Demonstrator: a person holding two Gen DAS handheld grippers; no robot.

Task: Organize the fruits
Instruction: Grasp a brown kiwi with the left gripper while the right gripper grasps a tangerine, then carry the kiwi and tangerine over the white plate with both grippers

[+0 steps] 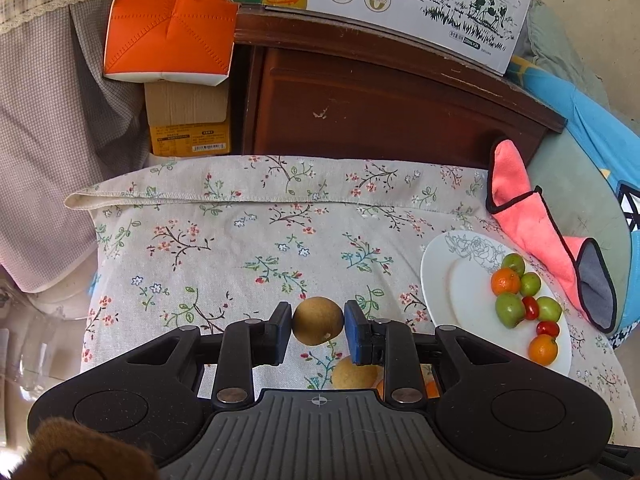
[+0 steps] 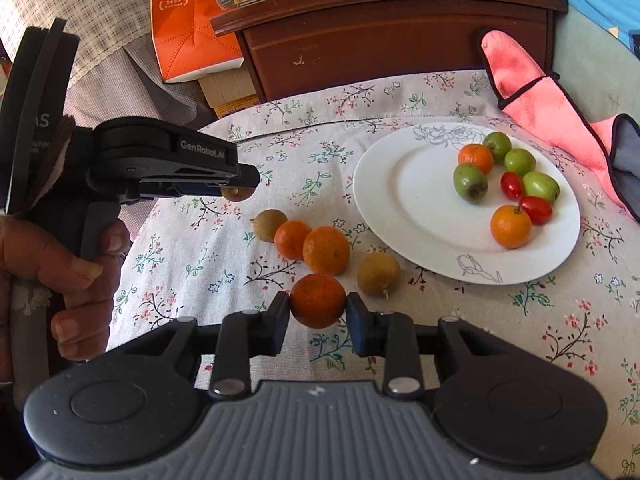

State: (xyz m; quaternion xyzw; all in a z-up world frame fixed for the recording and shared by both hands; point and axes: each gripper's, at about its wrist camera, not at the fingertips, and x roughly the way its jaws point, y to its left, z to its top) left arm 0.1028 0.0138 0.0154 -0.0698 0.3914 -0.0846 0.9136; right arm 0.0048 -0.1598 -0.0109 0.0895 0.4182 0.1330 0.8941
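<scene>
- Fruits, left wrist view: a round, matte tan-brown longan [image 1: 318, 321] sits clamped between the two blue-faced pads of the left hand-held gripper [image 1: 318, 326], lifted above the cloth.
- A second tan longan [image 1: 354, 374] lies on the cloth below the jaws, partly hidden, with a bit of orange fruit beside it.
- The white plate [image 1: 452, 272], glossy and round with a grey line-drawn flower on its rim, lies at the right and holds nine fruits: two small oranges, four smooth green fruits and two shiny red cherry tomatoes are countable here.
- The floral cloth [image 1: 224, 240] is woven and cream, printed with twigs and small blossoms; a pink towel [image 1: 532, 220] with black edging lies past the plate.
- Right wrist view: the right hand-held gripper [image 2: 318, 308] is closed on a dimpled small orange [image 2: 318, 306], pads pressing both sides.
- On the cloth lie two more oranges [image 2: 326, 251] touching each other, and two longans [image 2: 378, 273], one on each side of them.
- The plate here shows two oranges, four green fruits and two cherry tomatoes [image 2: 535, 210].
- A person's hand [image 2: 76, 272] grips the left hand-held gripper's black handle at the left.
</scene>
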